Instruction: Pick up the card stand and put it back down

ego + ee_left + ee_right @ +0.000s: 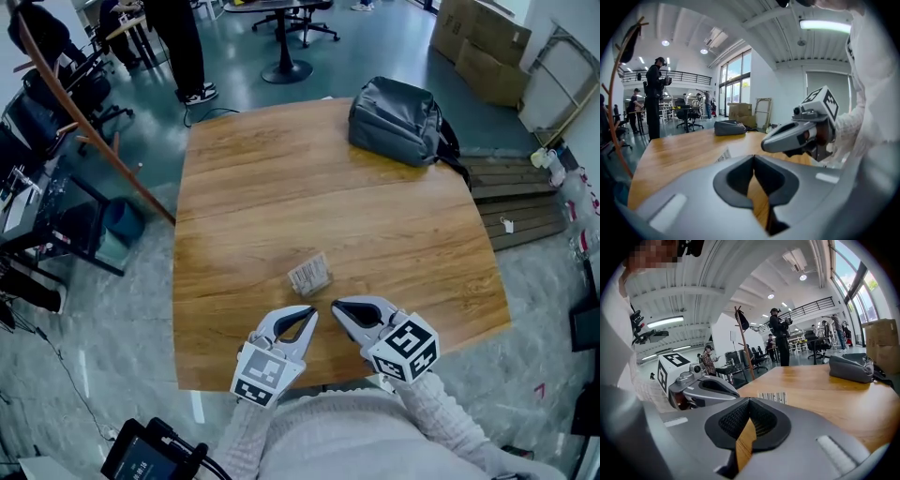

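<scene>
The card stand (309,274), a small clear holder with a barcode card, sits on the wooden table (272,178) near its front edge. My left gripper (311,313) and right gripper (337,307) hover side by side just short of the stand, tips almost touching each other. Both are shut with nothing between the jaws. In the left gripper view the shut left gripper (753,157) hides most of the stand (723,155), with the right gripper (797,136) to its right. In the right gripper view the stand (772,397) shows just beyond the shut right gripper (749,400).
A grey bag (398,120) lies at the table's far right corner. Cardboard boxes (483,47) and wooden pallets (511,202) stand on the floor to the right. A person (183,47) and office chairs (286,28) are beyond the table. A slanted wooden pole (94,131) stands at the left.
</scene>
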{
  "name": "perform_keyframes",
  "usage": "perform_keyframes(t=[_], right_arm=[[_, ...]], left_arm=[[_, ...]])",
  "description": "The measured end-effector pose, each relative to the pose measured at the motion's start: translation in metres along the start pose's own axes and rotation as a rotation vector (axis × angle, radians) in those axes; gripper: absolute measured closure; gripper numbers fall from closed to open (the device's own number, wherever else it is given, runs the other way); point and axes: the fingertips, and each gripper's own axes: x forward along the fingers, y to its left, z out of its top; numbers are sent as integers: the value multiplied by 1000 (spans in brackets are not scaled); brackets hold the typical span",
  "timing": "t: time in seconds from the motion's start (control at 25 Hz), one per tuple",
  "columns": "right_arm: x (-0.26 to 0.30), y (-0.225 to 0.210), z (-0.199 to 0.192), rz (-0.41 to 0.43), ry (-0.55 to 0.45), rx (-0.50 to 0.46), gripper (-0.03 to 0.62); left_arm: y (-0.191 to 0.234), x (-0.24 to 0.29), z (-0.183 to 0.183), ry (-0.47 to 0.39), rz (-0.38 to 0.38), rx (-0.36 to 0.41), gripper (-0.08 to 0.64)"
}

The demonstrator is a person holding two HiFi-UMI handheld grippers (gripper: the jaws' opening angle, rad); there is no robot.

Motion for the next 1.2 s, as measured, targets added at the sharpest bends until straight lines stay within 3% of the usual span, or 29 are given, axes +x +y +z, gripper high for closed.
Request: perform_keyframes(t=[0.16, 0.52, 1.2], right_arm=[[0, 2, -1, -3, 9, -29, 595], [0, 0, 4, -26, -11, -51, 595], [-2, -8, 9, -53, -8, -83, 595]], left_arm=[[0, 2, -6, 1, -28, -65, 552], [8, 0, -15, 17, 16, -107, 552], [5, 8, -4, 38, -5, -25, 552]])
